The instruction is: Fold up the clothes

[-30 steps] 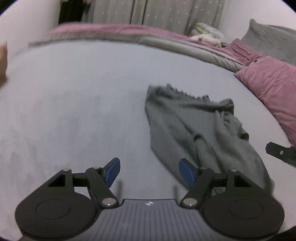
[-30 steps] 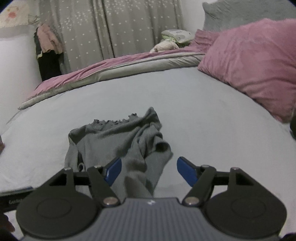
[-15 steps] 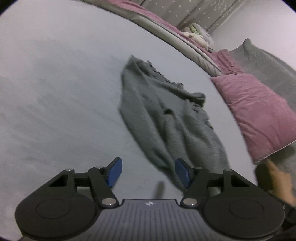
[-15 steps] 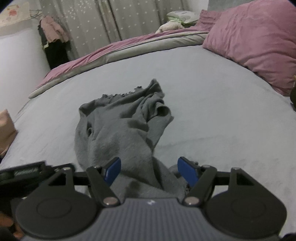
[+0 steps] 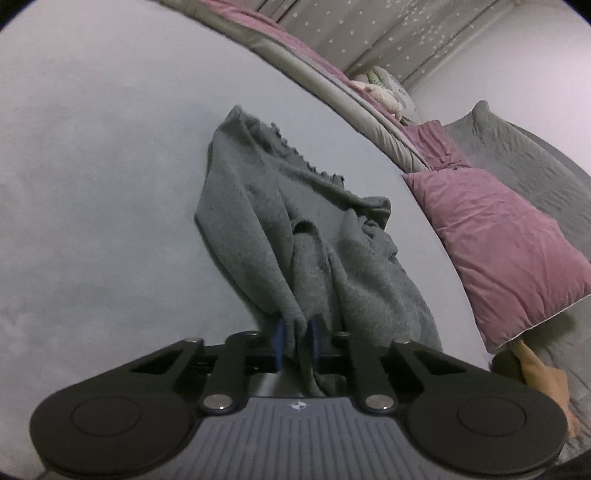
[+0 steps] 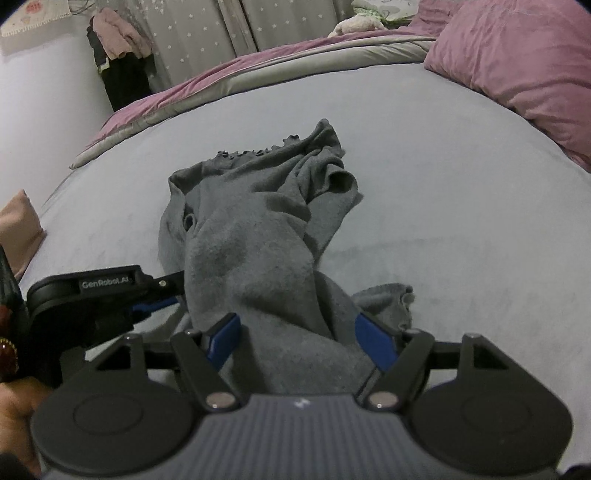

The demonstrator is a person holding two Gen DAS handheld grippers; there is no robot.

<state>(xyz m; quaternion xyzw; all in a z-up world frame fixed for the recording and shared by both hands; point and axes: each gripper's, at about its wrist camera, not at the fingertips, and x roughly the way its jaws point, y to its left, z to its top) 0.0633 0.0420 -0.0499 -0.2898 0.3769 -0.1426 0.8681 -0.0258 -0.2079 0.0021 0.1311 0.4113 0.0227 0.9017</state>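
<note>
The bed (image 6: 461, 206) is covered by a pale grey-blue sheet and fills most of both views. All positions below are given relative to the garment.

A rolled pink-and-grey duvet (image 6: 258, 74) lies along the bed edge beyond the garment. Behind the duvet hangs a grey star-print curtain (image 6: 207, 33). A pink pillow (image 5: 506, 254) lies to the right of the garment, well apart from it; a grey pillow (image 5: 524, 147) stands behind the pink one.

The garment (image 6: 255, 229) is a grey knit piece, crumpled, lying near the middle of the sheet. Its frilled hem (image 5: 295, 155) is at the far end. Its near end is raised off the sheet toward both grippers.

Left gripper (image 5: 295, 341): the 2 blue fingers (image 5: 277, 343) are pressed close together and pinch a bunched fold at the near edge of the garment. In the right wrist view this gripper (image 6: 162, 295) is at the left side of the garment, touching it.

Right gripper (image 6: 303, 343): the 2 blue fingers (image 6: 373, 343) are spread wide. The raised near end of the garment hangs between them. Contact between the fingers and the fabric cannot be determined.
</note>
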